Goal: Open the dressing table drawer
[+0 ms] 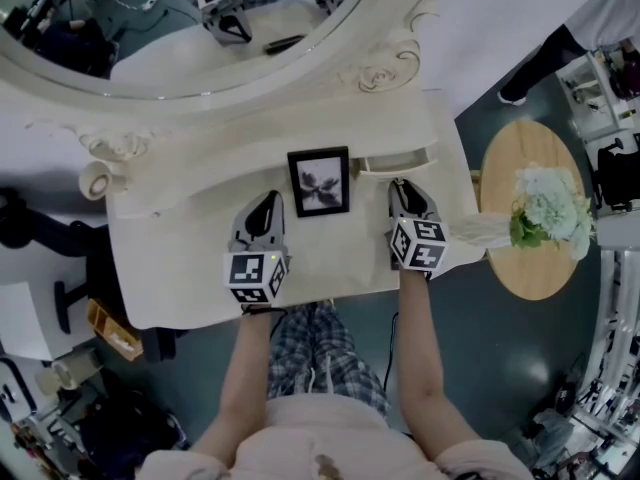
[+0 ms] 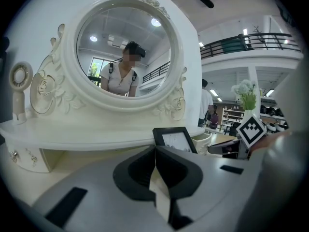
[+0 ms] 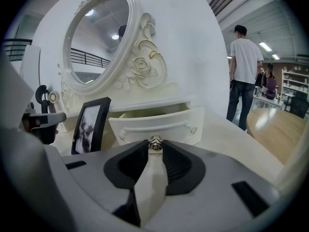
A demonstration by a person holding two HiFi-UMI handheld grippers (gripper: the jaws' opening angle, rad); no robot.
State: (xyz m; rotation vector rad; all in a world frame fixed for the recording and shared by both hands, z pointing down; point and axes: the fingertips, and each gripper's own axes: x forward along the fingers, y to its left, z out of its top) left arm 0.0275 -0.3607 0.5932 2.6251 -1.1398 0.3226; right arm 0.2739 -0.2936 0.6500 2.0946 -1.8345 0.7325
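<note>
The cream dressing table [image 1: 190, 268] has a small drawer [image 1: 395, 160] at its back right, standing pulled out from under the mirror shelf. In the right gripper view the drawer [image 3: 159, 124] shows its open top, and my right gripper [image 3: 155, 146] is shut on its small metal knob [image 3: 155, 142]. From the head view my right gripper [image 1: 400, 186] reaches to the drawer front. My left gripper [image 1: 268, 200] lies over the tabletop left of a black photo frame [image 1: 319, 181], its jaws [image 2: 154, 151] shut with nothing in them.
An oval mirror [image 1: 190, 28] rises at the back. A small fan [image 1: 95, 180] stands at the table's left end. To the right is a round wooden side table [image 1: 520, 268] with a flower vase [image 1: 545, 213]. A person [image 3: 244, 71] stands beyond it.
</note>
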